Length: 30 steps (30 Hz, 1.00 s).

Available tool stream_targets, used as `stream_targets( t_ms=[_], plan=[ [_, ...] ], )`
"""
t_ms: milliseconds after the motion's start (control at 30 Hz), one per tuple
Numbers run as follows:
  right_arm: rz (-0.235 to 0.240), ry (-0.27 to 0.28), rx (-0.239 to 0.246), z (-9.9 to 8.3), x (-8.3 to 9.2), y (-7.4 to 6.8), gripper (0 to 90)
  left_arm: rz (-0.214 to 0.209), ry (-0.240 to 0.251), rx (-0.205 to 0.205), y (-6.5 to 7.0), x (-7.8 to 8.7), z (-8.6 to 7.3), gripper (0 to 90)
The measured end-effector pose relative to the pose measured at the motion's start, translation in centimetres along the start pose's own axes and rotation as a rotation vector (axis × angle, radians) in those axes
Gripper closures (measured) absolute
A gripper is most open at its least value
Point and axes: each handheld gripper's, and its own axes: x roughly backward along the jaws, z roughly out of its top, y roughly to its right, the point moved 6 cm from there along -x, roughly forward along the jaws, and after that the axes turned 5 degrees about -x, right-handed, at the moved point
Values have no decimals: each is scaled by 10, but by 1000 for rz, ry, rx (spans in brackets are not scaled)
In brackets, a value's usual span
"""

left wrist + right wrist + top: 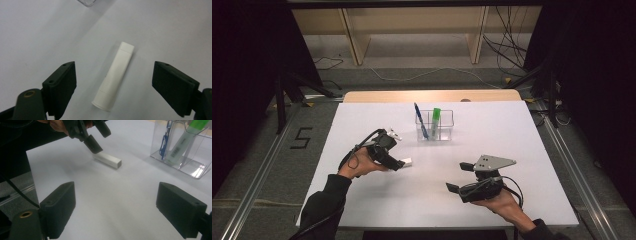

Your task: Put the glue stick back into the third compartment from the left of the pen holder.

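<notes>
Two hand-held grippers are at work over a white worktop [492, 150]. The left hand-held gripper [113, 82] hangs over a small white tube [114, 76] that lies flat on the worktop; in the left gripper view its jaws stand spread wide, one to each side of the tube, with clear white surface between each pad and the tube, so nothing is pinched. The tube's squared cap end points toward one o'clock in that view and its round end toward seven o'clock.

In the high view the tube [406, 162] shows just at the tip of the left hand-held gripper [392, 150], at about eight o'clock from a clear plastic holder [447, 131] that stands near the middle of the worktop. The holder carries a blue pen [420, 121] and a green-capped marker [435, 122], both leaning upright inside it.

The right hand-held gripper [459, 176] sits low at about five o'clock from the holder, well apart from the tube. In the right gripper view its jaws are spread wide with bare worktop between them, and the tube [108, 160] lies farther off at eleven o'clock.
</notes>
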Motion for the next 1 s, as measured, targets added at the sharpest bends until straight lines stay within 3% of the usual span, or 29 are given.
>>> stream_targets(
  t_ms=[600, 767, 900, 1000],
  plan=[
    [-8, -22, 8, -2, -2, -1, 171, -9, -111, -86, 1, -7, -9, 266],
    [-4, -19, 11, -2, -3, -2, 172, -27, -146, -87, 3, -15, -13, 306],
    [-6, -26, 13, -3, -3, -3, 172, -26, -193, -113, -1, -19, -18, 342],
    [-7, -32, 15, -3, -3, -4, 173, -39, -199, -109, -2, -22, -20, 371]
  ],
)
